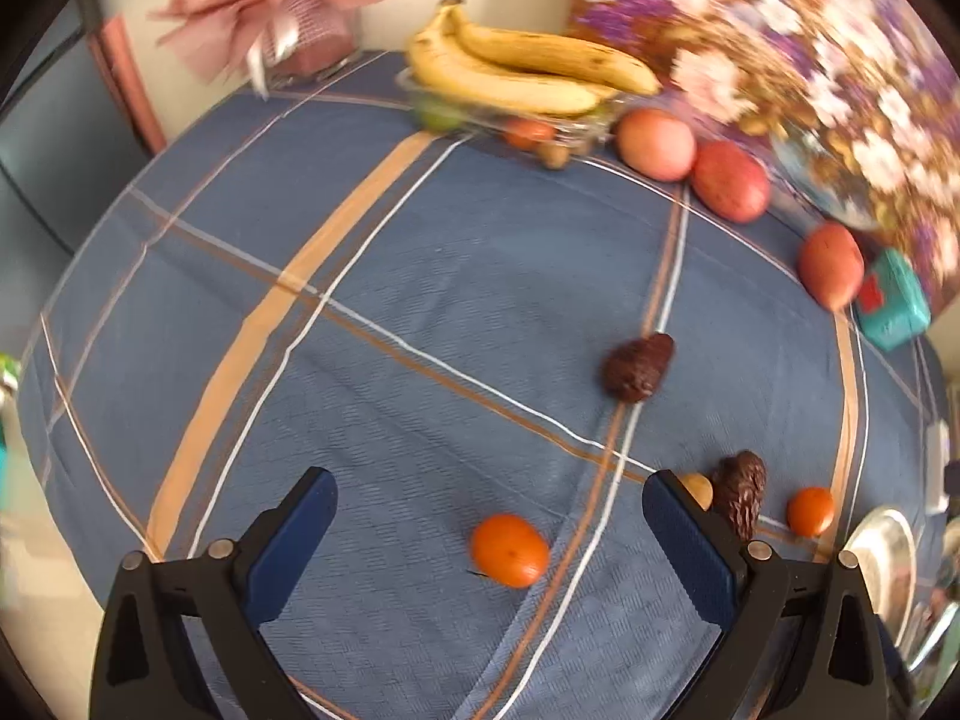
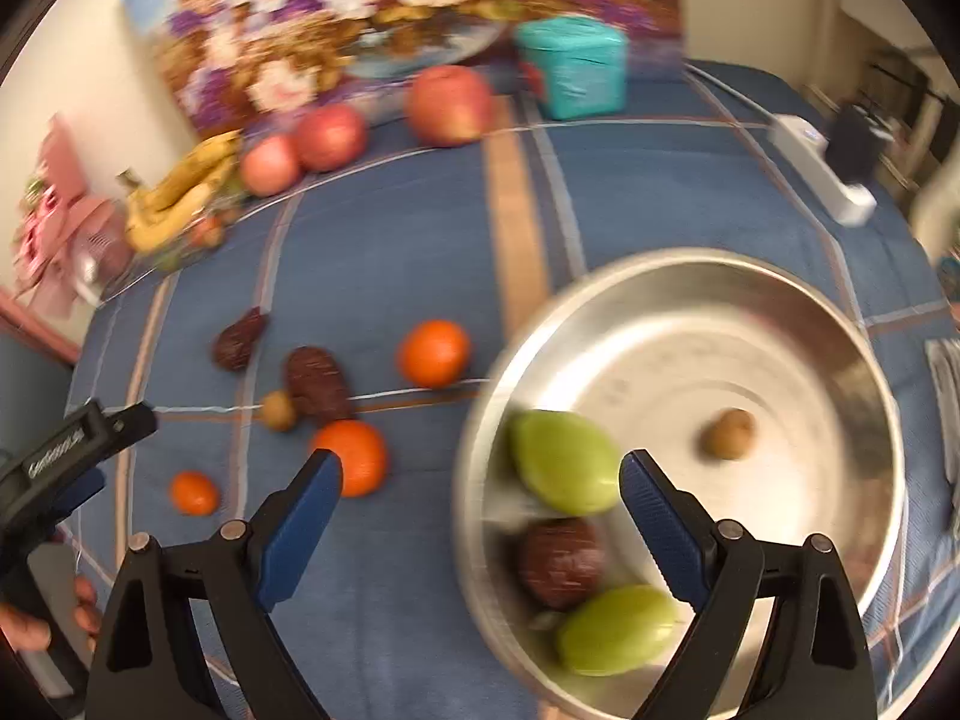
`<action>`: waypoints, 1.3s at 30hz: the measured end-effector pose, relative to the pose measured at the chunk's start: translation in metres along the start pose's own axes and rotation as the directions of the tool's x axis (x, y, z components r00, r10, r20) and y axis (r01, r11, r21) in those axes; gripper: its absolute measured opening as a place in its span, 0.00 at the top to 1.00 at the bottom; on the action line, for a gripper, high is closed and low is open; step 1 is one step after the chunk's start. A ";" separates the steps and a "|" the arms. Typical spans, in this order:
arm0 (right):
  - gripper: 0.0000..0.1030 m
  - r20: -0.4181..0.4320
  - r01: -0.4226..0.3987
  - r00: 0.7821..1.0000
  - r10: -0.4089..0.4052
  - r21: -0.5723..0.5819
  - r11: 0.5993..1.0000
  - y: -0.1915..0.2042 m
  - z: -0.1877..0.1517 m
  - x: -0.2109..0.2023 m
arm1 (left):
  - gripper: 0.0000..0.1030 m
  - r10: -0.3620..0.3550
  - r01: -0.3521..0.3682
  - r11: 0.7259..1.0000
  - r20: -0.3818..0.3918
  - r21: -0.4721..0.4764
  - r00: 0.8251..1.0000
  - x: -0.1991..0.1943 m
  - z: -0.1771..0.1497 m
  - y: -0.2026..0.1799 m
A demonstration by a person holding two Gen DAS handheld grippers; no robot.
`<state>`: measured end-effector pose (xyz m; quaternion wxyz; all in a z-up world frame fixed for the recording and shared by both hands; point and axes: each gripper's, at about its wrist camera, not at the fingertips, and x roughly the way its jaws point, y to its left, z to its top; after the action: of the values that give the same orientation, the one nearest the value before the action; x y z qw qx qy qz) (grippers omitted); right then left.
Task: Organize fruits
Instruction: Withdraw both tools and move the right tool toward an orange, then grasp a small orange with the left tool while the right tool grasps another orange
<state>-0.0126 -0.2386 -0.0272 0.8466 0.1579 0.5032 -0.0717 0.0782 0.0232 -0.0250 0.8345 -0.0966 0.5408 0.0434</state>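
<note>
Blue plaid tablecloth under everything, metal bowl taken as landmark. Inside bowl: two green fruits at the near-left side, one dark brown fruit between them, one small tan fruit alone toward the right. Right gripper over the bowl's near-left rim, jaws wide apart, nothing clamped; left fingertip outside the rim beside an orange, right fingertip over the bowl interior. Left of bowl, loose on the cloth: second orange just beside the rim, two dark wrinkled fruits, small tan fruit touching the nearer dark one, small orange farthest left. Left gripper well left of bowl, tongs apart, empty, an orange on the cloth between the fingers, not touched. Beyond bowl at the back: three red apples, teal box, floral picture. Far back-left of bowl: bananas on a clear tray with small fruits under. White power strip behind bowl to the right. Motion blur in both views.
</note>
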 end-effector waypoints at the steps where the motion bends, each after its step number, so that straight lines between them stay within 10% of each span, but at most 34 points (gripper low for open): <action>1: 0.09 0.006 -0.005 1.000 0.005 -0.022 1.000 0.006 0.000 0.000 | 0.00 -0.011 0.011 1.000 -0.008 -0.017 1.000 0.002 -0.001 0.004; 16: 0.11 -0.035 -0.035 0.999 0.030 -0.151 0.988 0.049 -0.006 0.032 | 0.16 -0.085 0.078 0.996 -0.198 -0.047 0.977 0.039 -0.020 -0.002; 21: 0.25 -0.085 -0.024 0.996 0.010 -0.175 0.984 0.053 -0.007 0.052 | 0.25 -0.091 0.078 0.995 -0.238 -0.064 0.967 0.048 -0.028 -0.002; 28: 0.41 -0.106 -0.023 0.994 0.004 -0.182 0.983 0.054 -0.007 0.060 | 0.63 -0.095 0.079 0.994 -0.245 -0.076 0.965 0.049 -0.033 -0.003; 32: 0.60 -0.108 -0.032 0.994 0.012 -0.179 0.983 0.056 -0.007 0.061 | 0.64 -0.112 0.098 0.993 -0.238 -0.070 0.965 0.046 -0.035 -0.001; 39: 0.61 -0.088 -0.047 0.996 0.031 -0.181 0.982 0.058 -0.005 0.050 | 0.64 -0.148 0.134 0.987 -0.184 -0.086 0.972 0.033 -0.029 0.001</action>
<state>0.0242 -0.1802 -0.0620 0.8367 0.0922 0.5399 -0.0017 0.0659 0.0169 -0.0660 0.7759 -0.1689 0.6079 -0.0055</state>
